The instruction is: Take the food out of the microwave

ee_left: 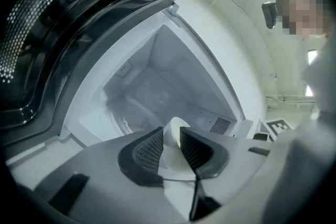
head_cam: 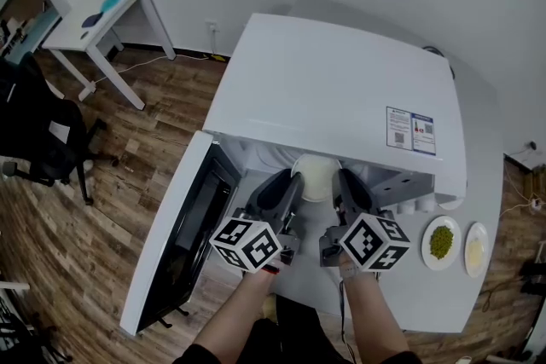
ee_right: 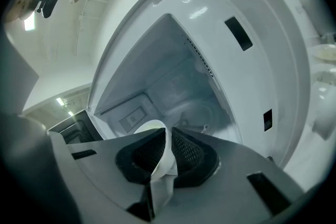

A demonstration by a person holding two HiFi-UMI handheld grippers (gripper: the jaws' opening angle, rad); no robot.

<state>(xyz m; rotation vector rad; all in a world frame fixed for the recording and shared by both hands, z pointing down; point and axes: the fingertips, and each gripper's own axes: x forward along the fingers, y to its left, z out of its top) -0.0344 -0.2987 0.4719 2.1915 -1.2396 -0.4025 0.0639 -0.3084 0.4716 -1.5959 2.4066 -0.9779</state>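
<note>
White microwave [head_cam: 333, 89] stands with its door [head_cam: 179, 243] swung wide to the left; the pale plate [head_cam: 316, 177] sits right at the mouth of the cavity, half under the top edge, and whether food lies on it I cannot tell. Left gripper [ee_left: 170, 136] has its jaws partway apart yet pressed on one side of the plate's rim; right gripper [ee_right: 167, 136] is pinched almost closed on the thin opposite rim. Uneven pulls could tilt the plate and spill it, or the rim could slip from the pads.

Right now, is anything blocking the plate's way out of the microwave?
Nothing visible. The plate is at the microwave mouth, held by the left gripper and right gripper; the door stands wide open at left.
</note>
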